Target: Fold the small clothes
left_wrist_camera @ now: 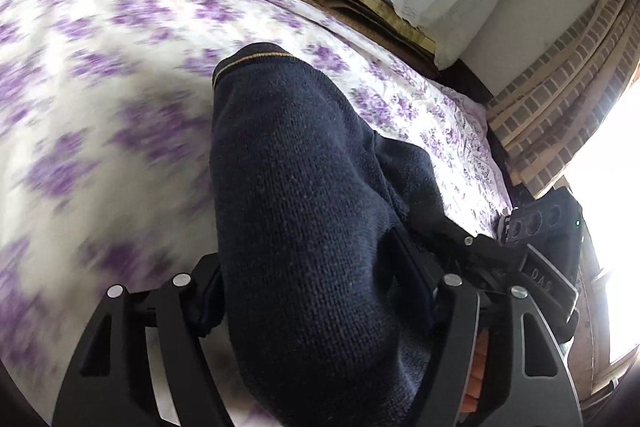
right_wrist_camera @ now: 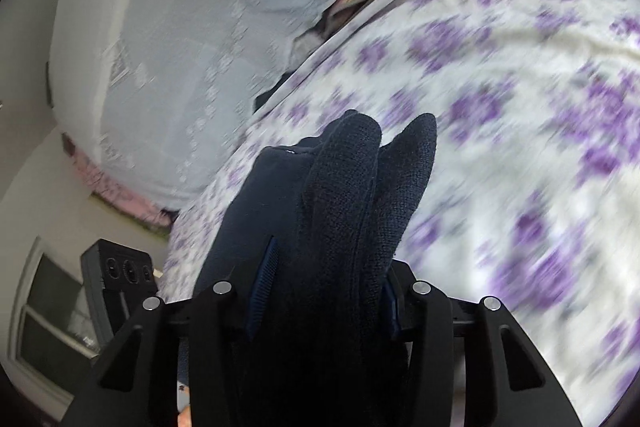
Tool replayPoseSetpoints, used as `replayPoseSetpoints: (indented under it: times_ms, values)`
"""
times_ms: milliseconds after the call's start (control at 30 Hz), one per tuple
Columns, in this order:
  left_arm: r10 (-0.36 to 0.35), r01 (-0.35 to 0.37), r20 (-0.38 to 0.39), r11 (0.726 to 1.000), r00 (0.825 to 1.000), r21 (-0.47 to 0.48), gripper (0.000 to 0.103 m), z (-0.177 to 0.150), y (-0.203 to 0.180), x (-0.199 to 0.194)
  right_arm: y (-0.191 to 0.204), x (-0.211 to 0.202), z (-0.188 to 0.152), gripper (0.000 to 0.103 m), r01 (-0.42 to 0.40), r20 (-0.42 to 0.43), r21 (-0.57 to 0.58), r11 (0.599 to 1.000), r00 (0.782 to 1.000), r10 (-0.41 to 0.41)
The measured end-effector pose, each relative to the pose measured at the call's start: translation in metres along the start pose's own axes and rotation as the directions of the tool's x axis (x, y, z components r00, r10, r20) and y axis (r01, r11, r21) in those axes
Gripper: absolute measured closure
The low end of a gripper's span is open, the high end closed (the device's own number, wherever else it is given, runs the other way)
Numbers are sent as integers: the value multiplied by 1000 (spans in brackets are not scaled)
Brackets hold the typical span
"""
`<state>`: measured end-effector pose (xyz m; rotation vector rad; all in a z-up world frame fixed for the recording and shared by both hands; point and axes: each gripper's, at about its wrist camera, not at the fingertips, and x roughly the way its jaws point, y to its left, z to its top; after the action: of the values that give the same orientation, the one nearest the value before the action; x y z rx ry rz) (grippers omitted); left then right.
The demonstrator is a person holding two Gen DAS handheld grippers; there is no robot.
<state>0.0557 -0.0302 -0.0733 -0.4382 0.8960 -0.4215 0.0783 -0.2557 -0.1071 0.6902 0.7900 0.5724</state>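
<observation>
1 navy knit garment (left_wrist_camera: 304, 195), 2 grippers

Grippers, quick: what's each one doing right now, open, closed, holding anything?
Left gripper: closed on the navy knit garment, lifted over the flowered bedspread.
Right gripper: closed on the same navy knit garment.

"DAS" on right tool (left_wrist_camera: 544, 277), partly hidden.
</observation>
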Motion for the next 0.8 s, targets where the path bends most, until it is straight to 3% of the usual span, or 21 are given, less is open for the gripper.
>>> replayPoseSetpoints:
  times_ms: [433,800]
  values:
    - [127,-121,75,989,989,-83,34,-69,47,-137,94,8,-80,57,-141,-213,-126,982,971,112]
    - [275,-246,195,956,941,-163,34,-118,72,-268,197,25,-142,57,-273,-349,-190,943,917,195]
